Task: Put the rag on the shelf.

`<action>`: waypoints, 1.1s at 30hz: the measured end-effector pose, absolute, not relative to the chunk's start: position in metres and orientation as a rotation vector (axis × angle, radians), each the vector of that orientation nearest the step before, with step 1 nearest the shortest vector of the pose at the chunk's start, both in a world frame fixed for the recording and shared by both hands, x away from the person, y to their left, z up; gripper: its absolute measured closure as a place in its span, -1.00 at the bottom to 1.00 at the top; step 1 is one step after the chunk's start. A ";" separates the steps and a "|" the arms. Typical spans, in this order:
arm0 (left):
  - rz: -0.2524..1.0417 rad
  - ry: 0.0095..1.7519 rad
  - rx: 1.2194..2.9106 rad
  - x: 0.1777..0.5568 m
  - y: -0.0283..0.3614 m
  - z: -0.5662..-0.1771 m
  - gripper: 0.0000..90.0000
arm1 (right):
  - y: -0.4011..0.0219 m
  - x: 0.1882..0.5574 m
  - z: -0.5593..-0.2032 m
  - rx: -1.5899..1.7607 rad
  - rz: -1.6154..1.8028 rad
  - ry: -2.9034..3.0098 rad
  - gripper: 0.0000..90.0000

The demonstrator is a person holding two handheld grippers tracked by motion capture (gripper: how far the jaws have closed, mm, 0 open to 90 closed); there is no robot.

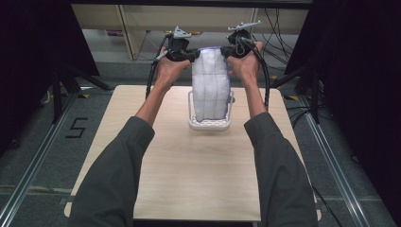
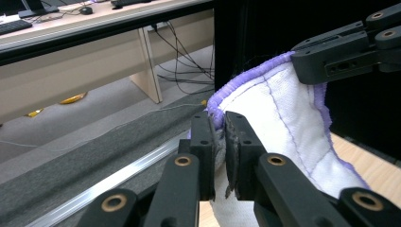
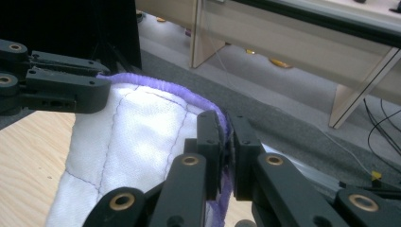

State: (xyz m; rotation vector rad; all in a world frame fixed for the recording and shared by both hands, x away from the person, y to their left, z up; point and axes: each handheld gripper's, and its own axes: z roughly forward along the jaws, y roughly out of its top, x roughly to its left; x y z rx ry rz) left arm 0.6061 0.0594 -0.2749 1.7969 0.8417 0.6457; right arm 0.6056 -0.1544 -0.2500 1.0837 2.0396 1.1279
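The white quilted cloth (image 1: 210, 85) with the purple hem hangs stretched between the two tools, its lower end draped down into the white slotted basket (image 1: 209, 124) that stands near the far middle of the surface (image 1: 189, 179). The left tool (image 1: 191, 56) is clamped narrow on the top corner at the person's left, and the right tool (image 1: 226, 52) pinches the opposite corner the same way. In the left gripper view the hem is squeezed between the black pads (image 2: 235, 142), and the right gripper view shows the same bite on the purple edging (image 3: 189, 94).

The worry, to my eye, is how little cloth each tool has. Both grips sit right on the hem, so a pull apart or a quick lift could slip one corner free, and the cloth would then swing down from the other tool. The bottom of the cloth also lies inside the basket, which looks light. If the fabric snags on the slotted wall, raising it may tip or drag the basket toward the far edge, which is near.

Room is better on the near side. A wide stretch of bare wood lies between the basket and the person, and both flanks of the basket are free. Beyond the far edge there is floor, cables (image 1: 279, 33) and a desk frame (image 1: 127, 33).
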 end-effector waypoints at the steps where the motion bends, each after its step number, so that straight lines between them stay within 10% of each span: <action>1: 0.649 0.845 1.795 0.608 0.059 -0.277 0.82 | -0.155 0.607 -0.253 1.083 1.138 2.036 0.90; 24: 0.606 0.927 1.928 0.629 0.054 -0.332 0.76 | -0.152 0.632 -0.309 1.181 1.030 2.132 0.84; 33: 0.590 0.956 1.930 0.626 0.062 -0.333 0.55 | -0.156 0.634 -0.323 1.273 0.982 2.139 0.38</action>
